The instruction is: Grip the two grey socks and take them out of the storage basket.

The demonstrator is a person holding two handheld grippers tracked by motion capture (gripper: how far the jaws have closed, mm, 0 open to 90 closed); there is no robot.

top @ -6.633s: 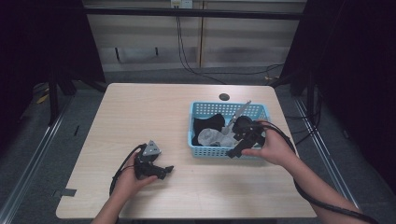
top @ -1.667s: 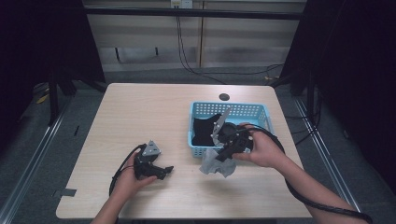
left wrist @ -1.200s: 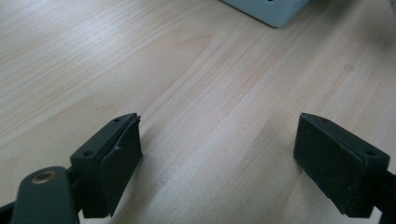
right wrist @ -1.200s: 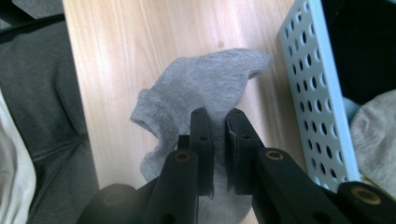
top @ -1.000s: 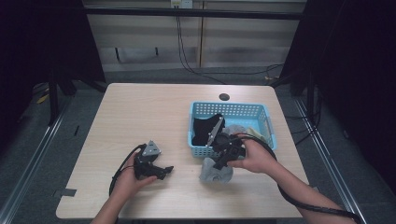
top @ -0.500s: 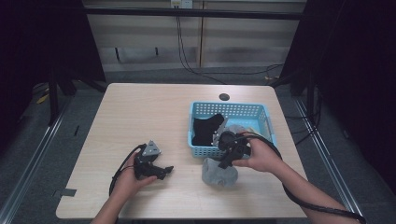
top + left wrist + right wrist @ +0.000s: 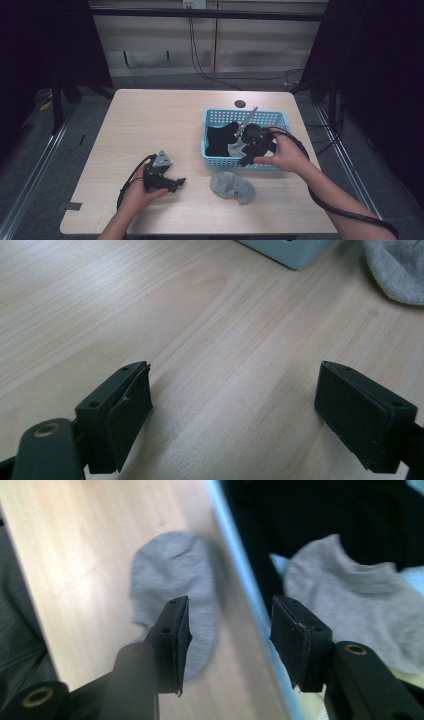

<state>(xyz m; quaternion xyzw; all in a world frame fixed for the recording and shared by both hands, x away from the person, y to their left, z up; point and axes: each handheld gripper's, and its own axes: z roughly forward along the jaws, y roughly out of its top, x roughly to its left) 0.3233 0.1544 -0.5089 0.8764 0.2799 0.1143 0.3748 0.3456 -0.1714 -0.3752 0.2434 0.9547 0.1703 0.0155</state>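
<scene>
Sock (image 7: 231,184) now on table, released.

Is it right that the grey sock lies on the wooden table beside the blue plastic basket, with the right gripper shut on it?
Not quite. The grey sock lies free on the table beside the blue plastic basket; the right gripper is open and empty above the basket's wall, as the right gripper view shows.

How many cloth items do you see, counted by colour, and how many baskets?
Grey socks: 2, one on the table and one in the basket.
Black cloth items: 1, in the basket; it may be more than one piece.
Blue baskets: 1.
Total: 4.
</scene>
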